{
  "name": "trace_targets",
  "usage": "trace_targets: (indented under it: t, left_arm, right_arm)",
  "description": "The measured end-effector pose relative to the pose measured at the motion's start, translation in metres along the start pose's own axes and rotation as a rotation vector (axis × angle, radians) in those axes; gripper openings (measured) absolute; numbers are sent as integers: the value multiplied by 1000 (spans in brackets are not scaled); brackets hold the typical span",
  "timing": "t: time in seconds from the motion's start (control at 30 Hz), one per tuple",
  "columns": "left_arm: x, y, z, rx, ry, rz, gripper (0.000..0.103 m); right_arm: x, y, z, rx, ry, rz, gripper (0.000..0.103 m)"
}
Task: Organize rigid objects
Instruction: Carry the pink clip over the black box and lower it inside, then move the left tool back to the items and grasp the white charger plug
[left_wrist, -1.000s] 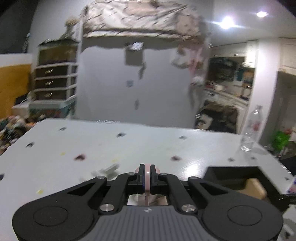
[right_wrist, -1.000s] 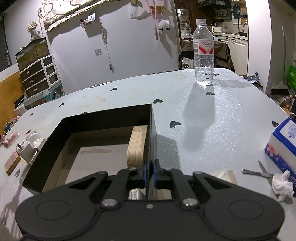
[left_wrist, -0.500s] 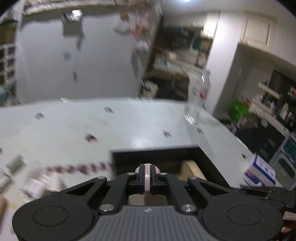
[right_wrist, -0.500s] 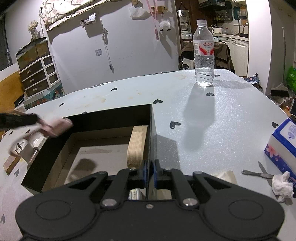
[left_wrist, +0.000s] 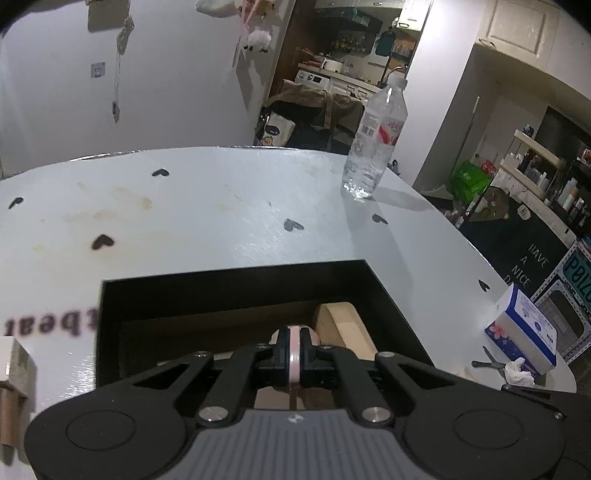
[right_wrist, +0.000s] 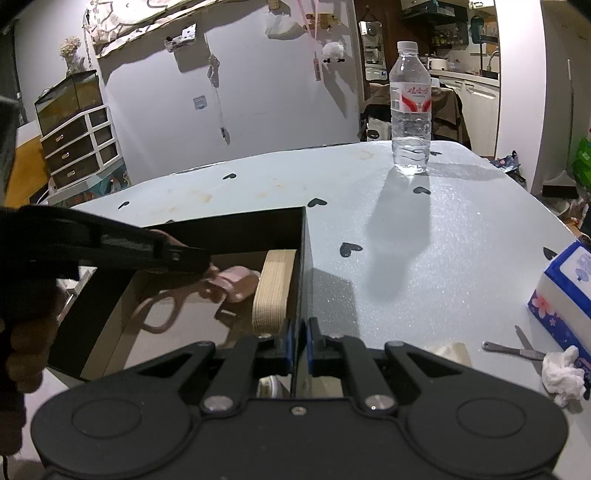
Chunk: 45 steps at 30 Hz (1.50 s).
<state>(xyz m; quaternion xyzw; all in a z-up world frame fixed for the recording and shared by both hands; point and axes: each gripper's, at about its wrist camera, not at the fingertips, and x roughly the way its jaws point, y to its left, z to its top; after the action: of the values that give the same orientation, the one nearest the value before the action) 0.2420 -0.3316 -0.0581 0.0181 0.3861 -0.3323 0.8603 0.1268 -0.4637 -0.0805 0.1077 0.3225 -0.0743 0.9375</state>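
Observation:
A black open box (right_wrist: 236, 229) (left_wrist: 229, 291) lies on the pale table, and a rounded wooden block (right_wrist: 273, 291) (left_wrist: 343, 325) stands on edge against its right wall. My left gripper (left_wrist: 294, 349) (right_wrist: 205, 262) is shut on pink scissors (right_wrist: 236, 280), which it holds inside the box just left of the block. Their handle loops (right_wrist: 162, 310) hang low over the box floor. My right gripper (right_wrist: 298, 343) is shut on the box's right wall near its front corner.
A water bottle (right_wrist: 410, 107) (left_wrist: 376, 136) stands at the far right of the table. A tissue box (right_wrist: 565, 291), a metal tool (right_wrist: 513, 349) and a crumpled tissue (right_wrist: 563, 373) lie at the right edge. A small cardboard piece (left_wrist: 14, 369) sits left of the box.
My left gripper has swung right across the table and come down into the box with the pink scissors, close to the wooden block. The right gripper has kept still on the wall.

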Motion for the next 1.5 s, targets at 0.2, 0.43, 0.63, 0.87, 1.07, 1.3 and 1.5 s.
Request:
trace_targets:
  t: [0.2, 0.43, 0.63, 0.87, 1.07, 1.3, 1.5]
  left_arm:
    - [4, -8, -6, 34, 31, -19, 9]
    - [7, -4, -12, 8, 68, -49, 15]
    - [4, -1, -16, -56, 127, -110, 63]
    - [-6, -4, -20, -38, 119, -126, 67]
    - [-29, -4, -17, -19, 65, -106, 85]
    - [-67, -5, -16, 22, -17, -85, 103]
    - [-98, 5, -16, 35, -86, -52, 103]
  right_arm:
    - [0, -1, -1, 2, -2, 6, 8]
    - [-1, -1, -1, 5, -3, 8, 8]
    - [-1, -1, -1, 6, -3, 9, 8]
    - [-1, -1, -1, 7, -3, 10, 8]
    - [-1, -1, -1, 5, -2, 8, 8]
    - [0, -1, -1, 5, -2, 7, 8]
    - [0, -1, -2, 3, -1, 6, 8]
